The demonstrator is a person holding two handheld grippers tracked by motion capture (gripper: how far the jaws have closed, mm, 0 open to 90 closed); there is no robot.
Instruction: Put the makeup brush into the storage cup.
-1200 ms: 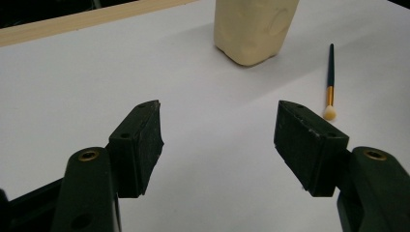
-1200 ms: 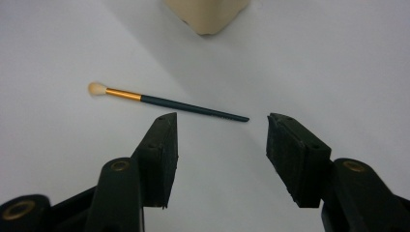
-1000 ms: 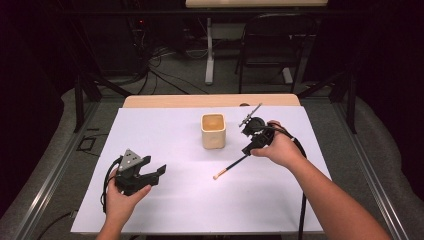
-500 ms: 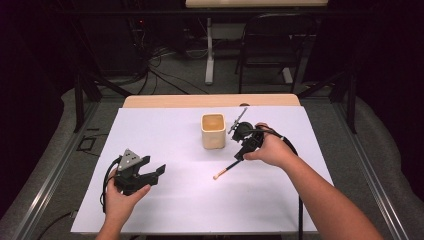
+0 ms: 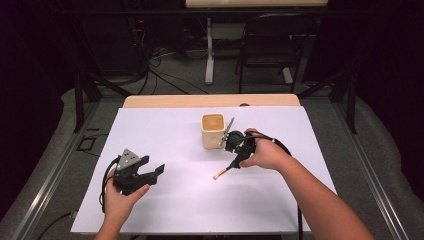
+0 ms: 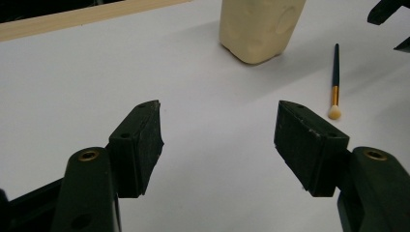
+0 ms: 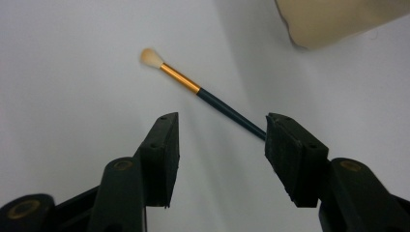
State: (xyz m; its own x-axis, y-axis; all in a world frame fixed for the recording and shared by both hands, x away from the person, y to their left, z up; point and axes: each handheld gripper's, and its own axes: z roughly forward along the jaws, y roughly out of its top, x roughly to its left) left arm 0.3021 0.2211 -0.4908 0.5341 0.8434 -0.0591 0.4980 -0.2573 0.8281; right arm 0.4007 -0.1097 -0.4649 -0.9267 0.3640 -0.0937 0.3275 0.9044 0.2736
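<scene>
Right now I have my right gripper (image 7: 220,140) low over the brush (image 7: 203,93), jaws apart, with the dark handle running between them and neither pad touching it. That brush lies flat on the white table (image 5: 165,135), just beside the cream cup (image 5: 212,131). My left gripper (image 6: 217,140) sits well apart, jaws wide with nothing between them.

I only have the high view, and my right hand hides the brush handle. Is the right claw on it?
Observer: No. In the right gripper view the right claw stands open; the brush lies on the table ahead, its handle end by one jaw.
Operator: What's the tip like?
Observer: Pale bristles in a gold ferrule.
Operator: Left claw?
Observer: The left claw is open, nothing between its jaws.
</scene>
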